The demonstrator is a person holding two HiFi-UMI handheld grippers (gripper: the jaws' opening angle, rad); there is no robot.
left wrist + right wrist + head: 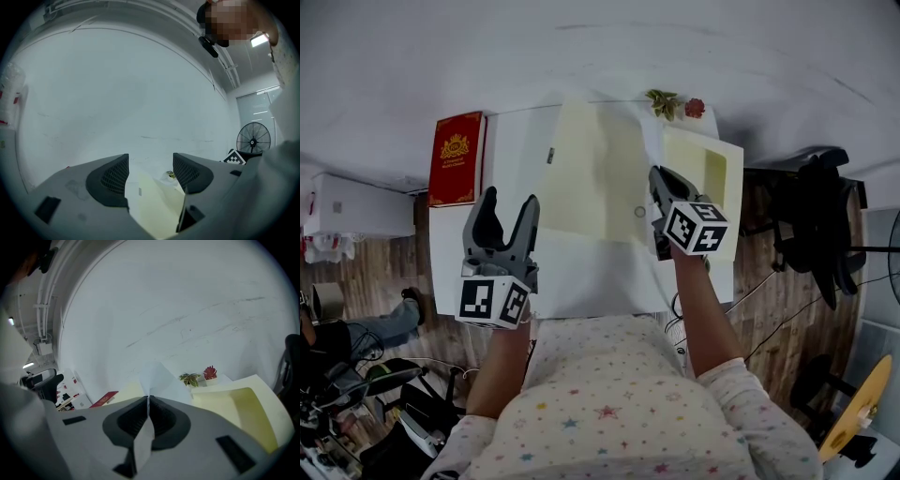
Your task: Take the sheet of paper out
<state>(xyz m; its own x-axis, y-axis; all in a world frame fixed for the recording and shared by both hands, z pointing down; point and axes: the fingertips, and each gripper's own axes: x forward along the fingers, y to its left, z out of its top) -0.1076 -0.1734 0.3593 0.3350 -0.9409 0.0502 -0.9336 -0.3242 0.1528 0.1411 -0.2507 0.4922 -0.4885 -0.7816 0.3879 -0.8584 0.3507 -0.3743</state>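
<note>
A pale yellow folder point(591, 178) lies open in the middle of the white table point(450, 253). My right gripper point(661, 202) is shut on a thin white sheet of paper point(161, 380), which stands up edge-on from between the jaws and rises above the folder. In the head view the sheet point(652, 150) shows as a pale strip at the folder's right edge. My left gripper point(508, 220) hovers over the folder's left side, open and holding nothing. In the left gripper view the folder point(154, 206) shows between the spread jaws.
A second yellow folder point(708, 178) lies on the table to the right. A red book point(457, 157) rests at the far left corner. Two small potted plants point(664, 101) point(695, 108) stand at the back edge. A dark chair point(820, 216) is off the right side.
</note>
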